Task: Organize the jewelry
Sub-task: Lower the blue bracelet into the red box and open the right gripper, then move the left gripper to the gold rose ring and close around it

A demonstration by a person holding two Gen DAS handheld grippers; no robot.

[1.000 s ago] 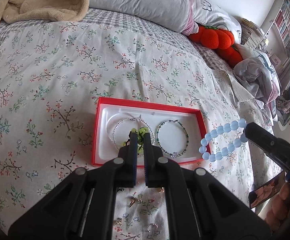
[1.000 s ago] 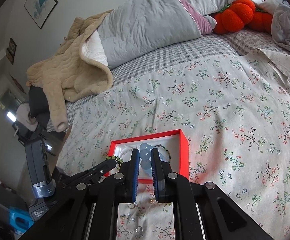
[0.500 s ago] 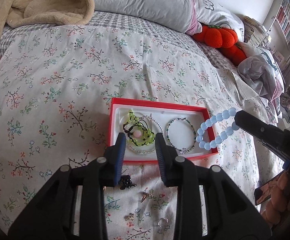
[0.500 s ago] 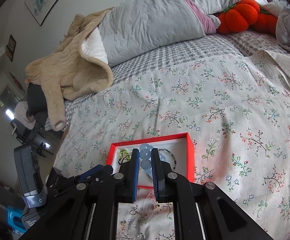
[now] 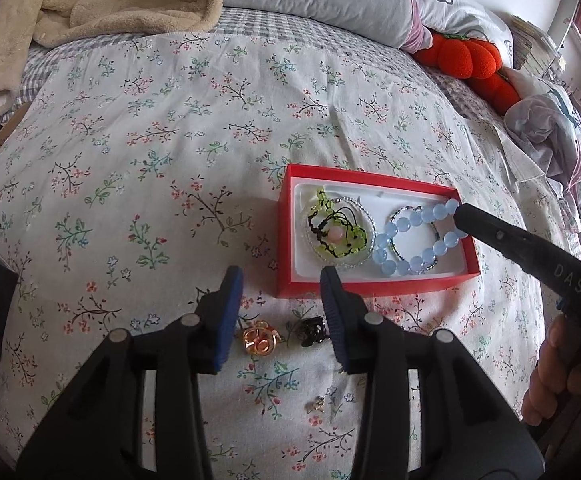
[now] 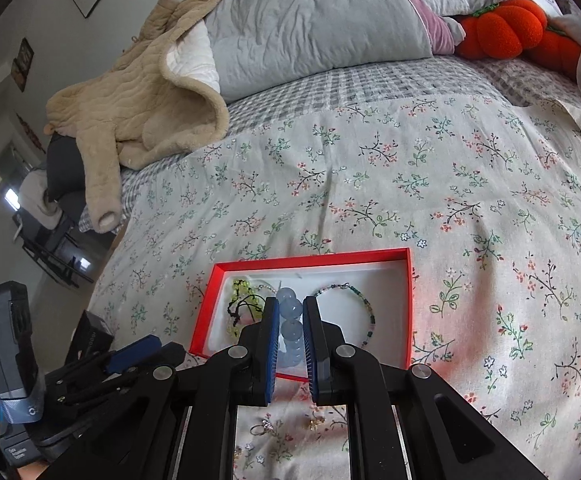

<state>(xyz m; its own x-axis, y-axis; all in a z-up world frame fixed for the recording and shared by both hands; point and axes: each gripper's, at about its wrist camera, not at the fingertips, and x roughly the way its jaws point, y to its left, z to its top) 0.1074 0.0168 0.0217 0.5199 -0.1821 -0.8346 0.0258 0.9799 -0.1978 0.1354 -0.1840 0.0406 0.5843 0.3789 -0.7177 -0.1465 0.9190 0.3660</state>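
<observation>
While the left tongs point(image 5: 281, 312) have just been opening, nothing is gripped between them; three small trinkets are counted below on the floral bedspread point(image 5: 170, 152). Beyond, one blue bead bracelet point(image 5: 418, 240) is pinched by the closed right tongs point(image 6: 290, 334) over one red box point(image 5: 286, 248), where three pieces are laid.

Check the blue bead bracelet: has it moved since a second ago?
Yes. The blue bead bracelet, clamped in the right gripper, has come from beyond the red box's right edge to over its inside.
</observation>
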